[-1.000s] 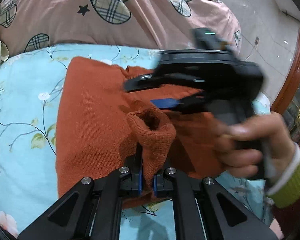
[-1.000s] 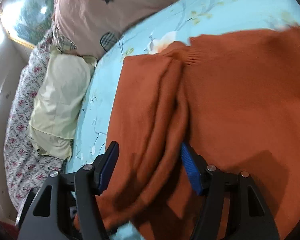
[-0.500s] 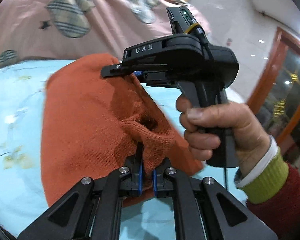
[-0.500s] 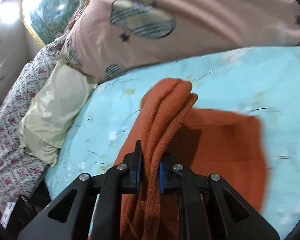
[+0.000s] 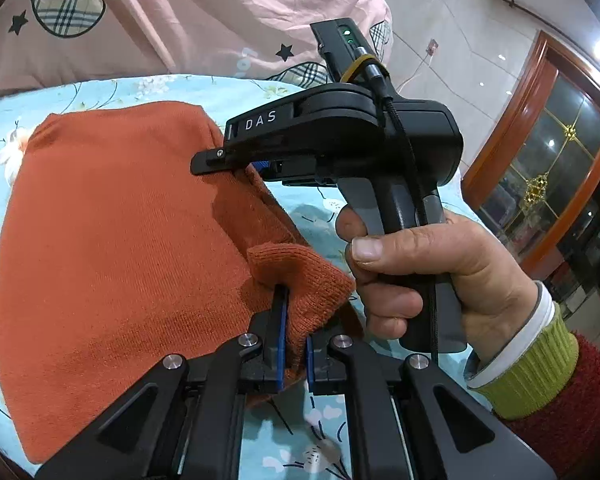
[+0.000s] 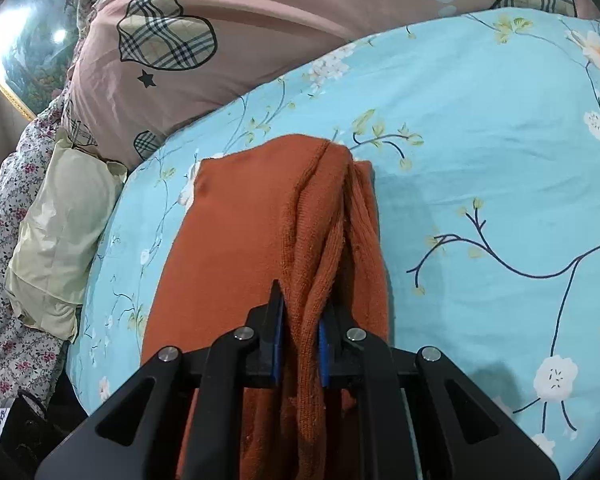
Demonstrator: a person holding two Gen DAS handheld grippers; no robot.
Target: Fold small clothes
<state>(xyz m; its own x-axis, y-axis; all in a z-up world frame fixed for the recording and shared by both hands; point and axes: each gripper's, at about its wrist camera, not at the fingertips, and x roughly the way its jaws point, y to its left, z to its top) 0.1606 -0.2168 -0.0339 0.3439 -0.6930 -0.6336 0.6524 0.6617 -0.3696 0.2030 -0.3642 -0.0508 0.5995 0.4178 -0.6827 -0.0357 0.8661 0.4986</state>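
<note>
Sweater [image 5: 112, 248], rust-orange knit, lies doubled over on my floral sheet [image 6: 480, 168].
My left gripper [image 5: 294, 340] and right gripper [image 6: 300, 344] each pinch its bunched edge; bare sheet opens toward 3 o'clock, pillows [image 6: 56, 224] at 9.

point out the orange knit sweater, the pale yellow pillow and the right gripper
orange knit sweater [image 5: 112, 264]: left wrist view, flat middle panel.
pale yellow pillow [image 6: 60, 236]: right wrist view, middle of its face.
right gripper [image 6: 300, 344]: right wrist view, between the fingertips, shut on sweater folds.
</note>
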